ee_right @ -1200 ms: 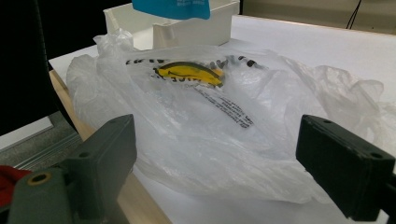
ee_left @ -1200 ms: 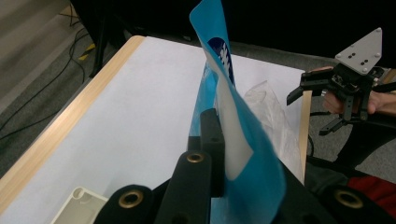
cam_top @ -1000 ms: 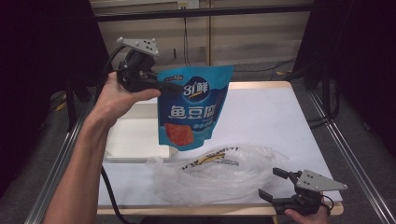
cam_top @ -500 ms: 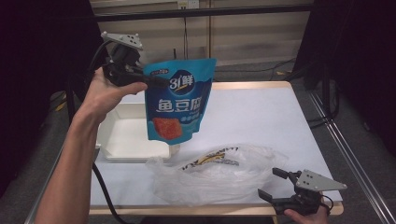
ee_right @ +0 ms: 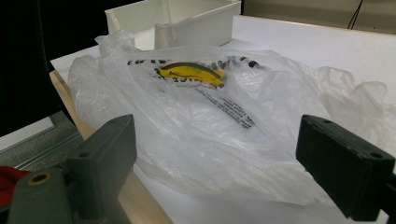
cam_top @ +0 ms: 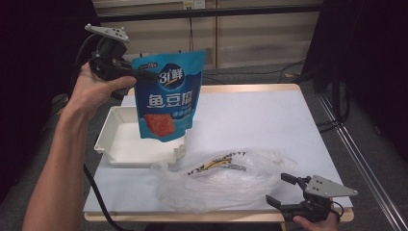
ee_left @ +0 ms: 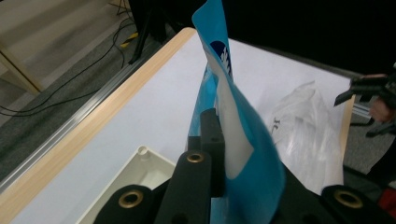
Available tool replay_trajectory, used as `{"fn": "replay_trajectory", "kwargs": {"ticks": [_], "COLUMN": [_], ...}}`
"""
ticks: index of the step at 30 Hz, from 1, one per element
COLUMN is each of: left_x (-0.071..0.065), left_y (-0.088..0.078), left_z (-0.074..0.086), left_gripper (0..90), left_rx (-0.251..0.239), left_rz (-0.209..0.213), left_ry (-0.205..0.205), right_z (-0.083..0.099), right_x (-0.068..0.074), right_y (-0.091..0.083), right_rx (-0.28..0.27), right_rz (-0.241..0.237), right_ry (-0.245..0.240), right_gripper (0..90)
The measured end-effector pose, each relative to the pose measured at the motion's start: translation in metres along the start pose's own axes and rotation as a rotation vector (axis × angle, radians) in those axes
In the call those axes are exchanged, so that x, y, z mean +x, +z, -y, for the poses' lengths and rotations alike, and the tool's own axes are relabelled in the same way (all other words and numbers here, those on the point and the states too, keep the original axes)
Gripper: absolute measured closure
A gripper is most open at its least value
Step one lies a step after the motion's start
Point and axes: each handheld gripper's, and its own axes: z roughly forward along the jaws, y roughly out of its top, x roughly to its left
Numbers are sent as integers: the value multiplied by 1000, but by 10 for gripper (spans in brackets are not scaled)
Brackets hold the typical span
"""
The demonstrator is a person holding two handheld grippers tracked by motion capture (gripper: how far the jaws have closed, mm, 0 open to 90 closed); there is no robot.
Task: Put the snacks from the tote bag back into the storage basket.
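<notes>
Blue pouch carried out over the white tray

The table (cam_top: 250, 120) lies under me; the plastic bag (cam_top: 226, 180) sits slack just ahead of my right gripper (cam_top: 285, 192), whose jaws stand wide apart, holding nothing. The white tray (cam_top: 115, 144) is below my left gripper (cam_top: 137, 74), which is clamped on the top edge of the blue pouch (cam_top: 166, 101). Since a second ago the pouch has swung left, from above the bag to above the tray; I judge lowering comes next
</notes>
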Motion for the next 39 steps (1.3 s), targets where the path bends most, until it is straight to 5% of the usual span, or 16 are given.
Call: {"fn": "replay_trajectory", "kwargs": {"ticks": [18, 39], "left_x": [39, 72], "left_y": [4, 38], "left_z": [20, 53], "left_gripper": [900, 900], "left_rx": [24, 13], "left_rz": [-43, -62], "left_ry": [-79, -141], "right_z": [1, 2], "right_x": [-2, -1], "right_y": [1, 3], "right_rx": [2, 11], "right_rz": [-11, -19], "right_ry": [4, 5], "right_gripper": [124, 124]}}
